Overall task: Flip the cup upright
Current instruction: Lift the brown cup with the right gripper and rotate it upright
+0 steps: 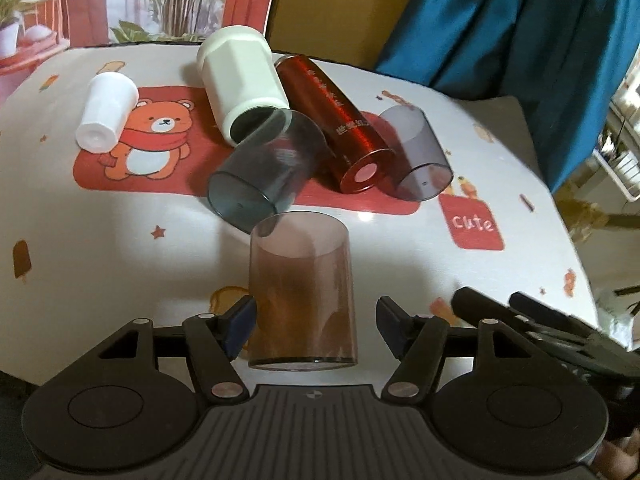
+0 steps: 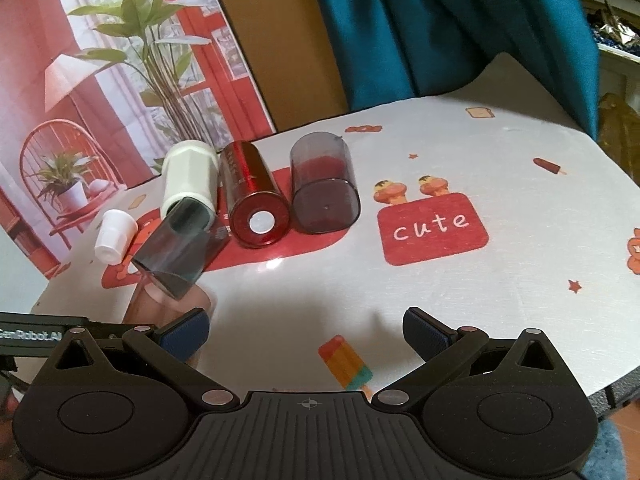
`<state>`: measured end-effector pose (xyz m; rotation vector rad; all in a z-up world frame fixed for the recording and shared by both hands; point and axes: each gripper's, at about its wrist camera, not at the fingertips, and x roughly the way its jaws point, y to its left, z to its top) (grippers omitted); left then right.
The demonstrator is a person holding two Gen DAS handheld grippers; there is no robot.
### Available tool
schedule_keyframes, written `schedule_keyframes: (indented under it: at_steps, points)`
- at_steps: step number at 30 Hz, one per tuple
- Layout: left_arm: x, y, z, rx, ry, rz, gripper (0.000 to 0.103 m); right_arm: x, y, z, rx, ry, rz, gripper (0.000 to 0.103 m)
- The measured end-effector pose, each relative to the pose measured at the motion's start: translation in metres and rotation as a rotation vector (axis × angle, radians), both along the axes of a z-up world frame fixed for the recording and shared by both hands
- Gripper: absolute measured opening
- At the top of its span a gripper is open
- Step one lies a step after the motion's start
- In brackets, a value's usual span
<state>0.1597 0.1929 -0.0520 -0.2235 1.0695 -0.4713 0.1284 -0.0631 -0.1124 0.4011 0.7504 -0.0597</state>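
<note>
A clear brown cup (image 1: 302, 296) stands upright on the table, mouth up, between the fingers of my left gripper (image 1: 316, 326). The jaws are open, with a gap on the right side; the left pad (image 1: 240, 328) is at the cup's wall. In the right wrist view the brown cup (image 2: 168, 304) shows partly at the left behind a finger. My right gripper (image 2: 306, 334) is open and empty over the tablecloth. Several cups lie on their sides behind: a smoky grey one (image 1: 266, 172), a cream one (image 1: 240, 80), a metallic red one (image 1: 336, 128), a purple-grey one (image 1: 418, 152), a small white one (image 1: 106, 110).
The table (image 1: 400, 264) has a white cloth with bear and "cute" prints. A picture board (image 2: 100, 80) and blue curtain (image 2: 440, 20) stand behind. The table edge runs close on the right (image 2: 600, 360). The right gripper's body (image 1: 560, 328) shows at the left view's right.
</note>
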Motion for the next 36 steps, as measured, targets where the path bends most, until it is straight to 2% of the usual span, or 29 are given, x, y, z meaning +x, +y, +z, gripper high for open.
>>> schedule_keyframes:
  at_steps: [3,7,10,12,16,20,25,27,32,34,36]
  points:
    - [0.002,0.008,0.004,-0.027,-0.012,0.031,0.074,0.001,0.002,0.002,0.011,0.008,0.008,0.103]
    - [-0.004,0.029,0.018,-0.018,-0.094,0.099,0.080,0.004,0.007,0.007,0.015,0.022,0.037,0.103]
    - [-0.010,0.049,0.029,0.016,-0.171,0.167,0.081,0.011,0.013,0.010,0.027,0.046,0.068,0.103]
    - [-0.014,0.064,0.033,0.045,-0.231,0.224,0.086,0.016,0.022,0.012,0.010,0.060,0.092,0.103]
    - [-0.018,0.090,0.034,0.108,-0.289,0.341,0.091,0.034,0.041,0.015,0.003,0.096,0.165,0.103]
    - [-0.017,0.115,0.023,0.156,-0.257,0.429,0.092,0.058,0.067,0.016,0.027,0.134,0.244,0.103]
    - [-0.017,0.139,0.004,0.143,-0.158,0.498,0.092,0.087,0.101,0.017,-0.004,0.193,0.333,0.103]
    - [-0.014,0.144,-0.002,0.152,-0.129,0.515,0.092,0.098,0.112,0.016,-0.017,0.211,0.340,0.103]
    - [-0.007,0.150,-0.006,0.138,-0.118,0.525,0.092,0.117,0.120,-0.001,-0.022,0.258,0.304,0.102]
    - [-0.009,0.150,-0.008,0.134,-0.117,0.522,0.092,0.120,0.122,-0.010,-0.011,0.273,0.297,0.096]
    - [-0.013,0.149,-0.012,0.134,-0.116,0.519,0.092,0.118,0.123,-0.015,0.000,0.290,0.305,0.085]
